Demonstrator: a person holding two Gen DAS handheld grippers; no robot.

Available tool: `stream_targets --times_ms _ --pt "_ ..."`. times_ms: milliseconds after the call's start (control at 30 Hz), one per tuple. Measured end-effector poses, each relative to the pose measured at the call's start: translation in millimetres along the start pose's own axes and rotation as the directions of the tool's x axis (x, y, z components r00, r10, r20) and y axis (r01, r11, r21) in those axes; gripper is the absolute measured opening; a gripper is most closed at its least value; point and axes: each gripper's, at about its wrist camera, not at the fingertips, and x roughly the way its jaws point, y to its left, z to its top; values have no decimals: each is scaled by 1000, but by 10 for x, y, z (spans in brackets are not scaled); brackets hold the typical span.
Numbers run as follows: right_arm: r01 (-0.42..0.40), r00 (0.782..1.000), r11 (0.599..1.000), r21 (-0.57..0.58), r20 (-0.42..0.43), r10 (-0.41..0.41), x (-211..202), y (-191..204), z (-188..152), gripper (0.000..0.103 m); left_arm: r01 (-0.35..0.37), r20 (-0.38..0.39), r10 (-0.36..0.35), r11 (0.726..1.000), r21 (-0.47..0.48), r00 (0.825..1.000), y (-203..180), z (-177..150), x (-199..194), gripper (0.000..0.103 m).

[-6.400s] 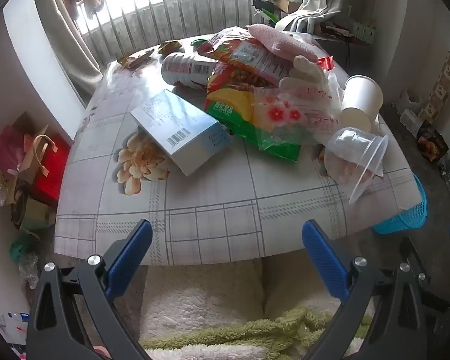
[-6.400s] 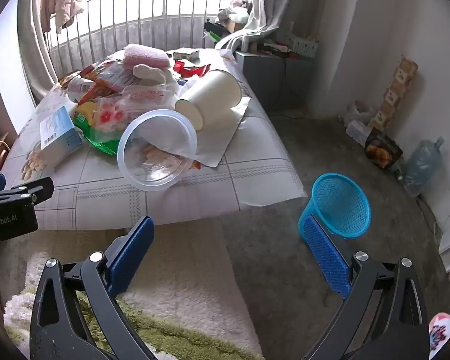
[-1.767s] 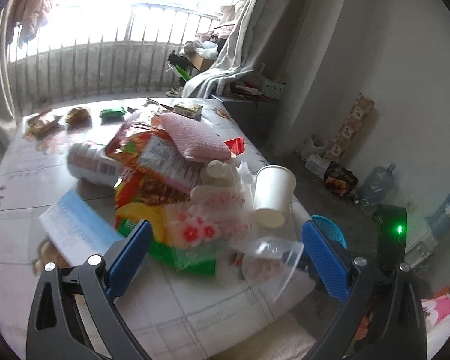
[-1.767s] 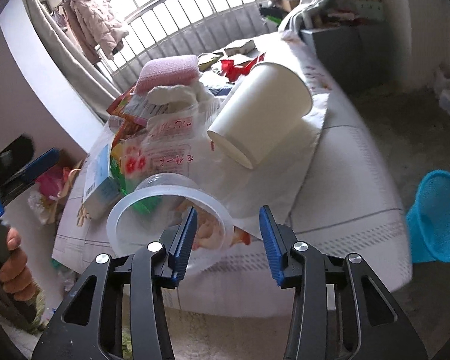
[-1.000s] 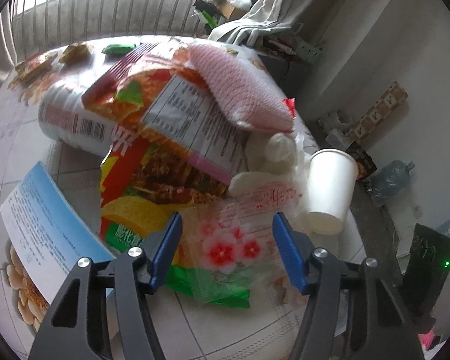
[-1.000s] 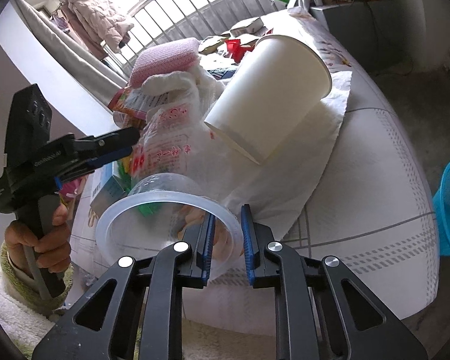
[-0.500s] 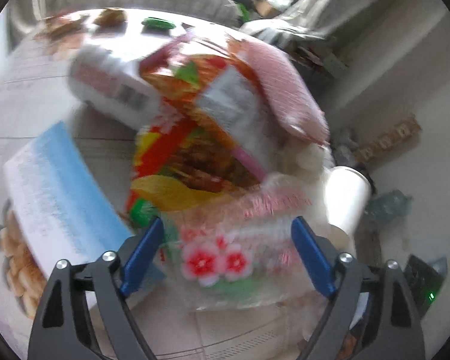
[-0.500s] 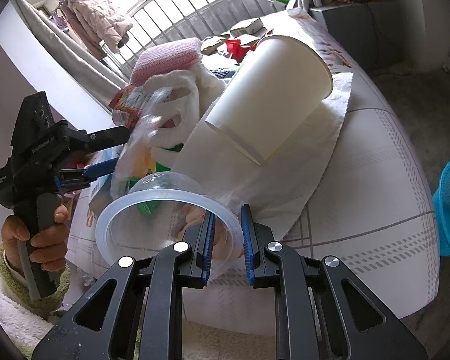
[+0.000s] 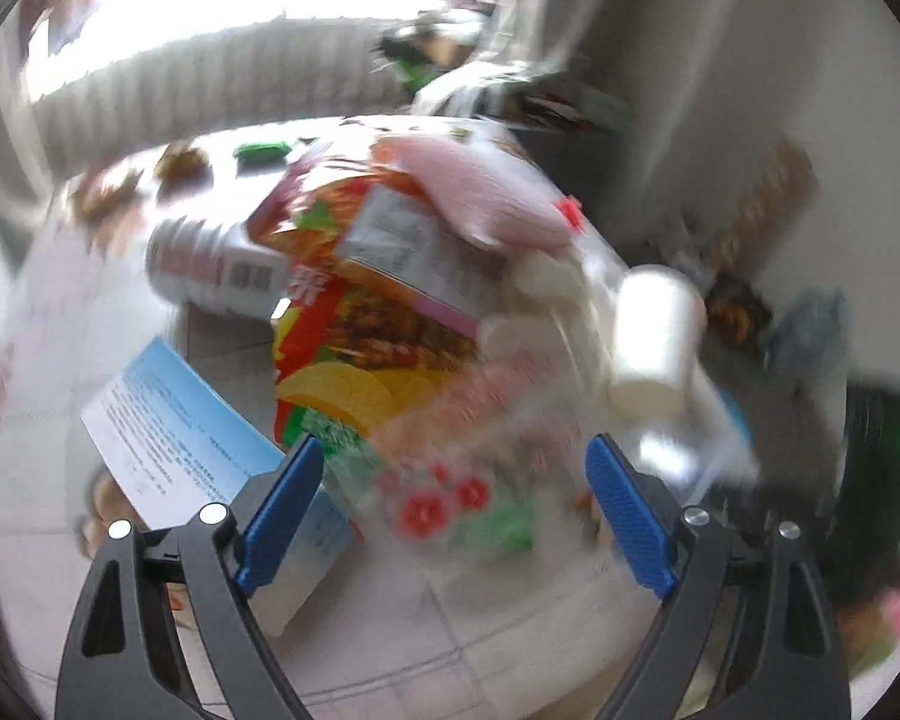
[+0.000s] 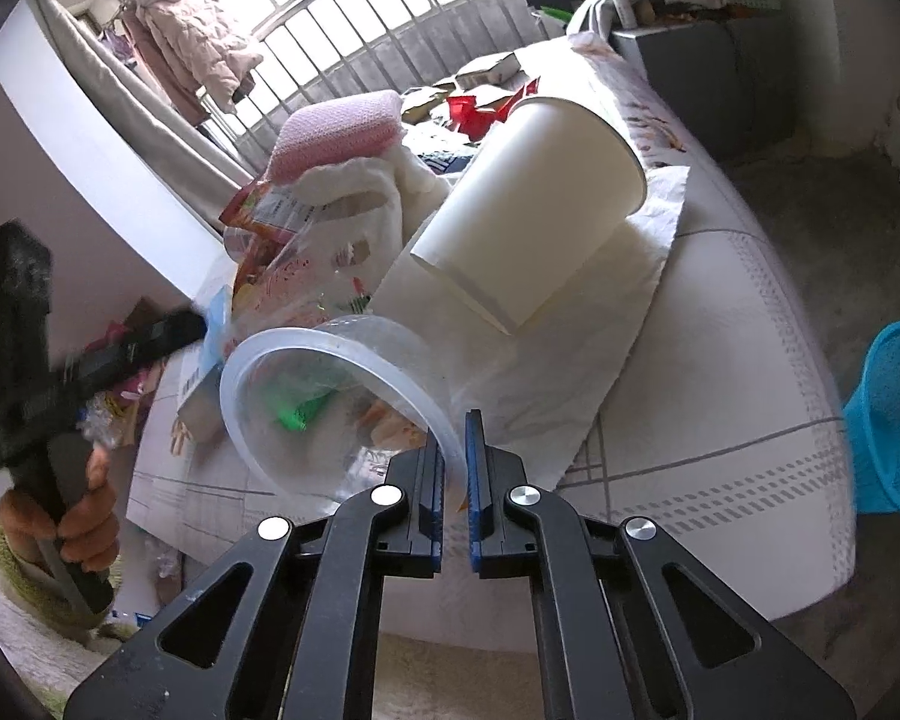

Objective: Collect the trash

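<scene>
My right gripper (image 10: 453,450) is shut on the rim of a clear plastic cup (image 10: 306,396) lying on its side at the table's near edge. A white paper cup (image 10: 528,204) lies tipped on a white paper (image 10: 576,354) just behind it. My left gripper (image 9: 450,504) is open, its blue pads either side of a clear flowered plastic bag (image 9: 456,480) without touching it; this view is motion-blurred. Behind the bag are snack packets (image 9: 354,324), a pink sponge (image 9: 480,192), a can (image 9: 210,270) and a blue-white box (image 9: 180,438).
A blue mesh basket (image 10: 888,420) stands on the floor right of the table (image 10: 738,396). Railing and curtain lie beyond the table. The hand with the left gripper (image 10: 60,396) is at the table's left side. More clutter sits on the floor at left.
My right gripper closed from open onto the clear cup's rim and has tilted it up slightly. My left gripper opened wider and swung back from the flowered bag; the bag has shifted.
</scene>
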Motion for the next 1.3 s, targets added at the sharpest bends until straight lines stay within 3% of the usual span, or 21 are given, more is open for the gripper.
stream_targets --times_ms 167,300,467,567,667,800,967,1300 --pt "14 1000 1000 21 16 -15 -73 -39 -11 5 -75 3 76 978 196 997 -238 -267 -47 87" --pt "17 999 998 54 43 -19 -176 -93 -32 4 -185 67 173 923 337 983 -452 -408 -6 87" --pt "9 995 992 124 95 -20 -390 -243 -70 4 -307 198 237 797 520 951 -786 -563 127 86" --pt "0 993 987 159 121 -19 -500 -318 -127 4 -384 261 282 698 605 923 -938 -628 307 81" --pt "10 989 983 185 146 -37 -625 -407 -176 4 -462 319 336 598 655 886 -1035 -690 473 76" --pt "21 985 978 209 161 -55 -727 -472 -244 4 -539 378 394 493 683 838 -1069 -721 639 71" --pt "23 984 972 235 168 -64 -793 -566 -324 4 -563 392 414 476 676 822 -1098 -669 703 63" --pt "12 982 966 257 181 -60 -879 -699 -552 4 -582 422 408 464 668 810 -1253 -689 591 16"
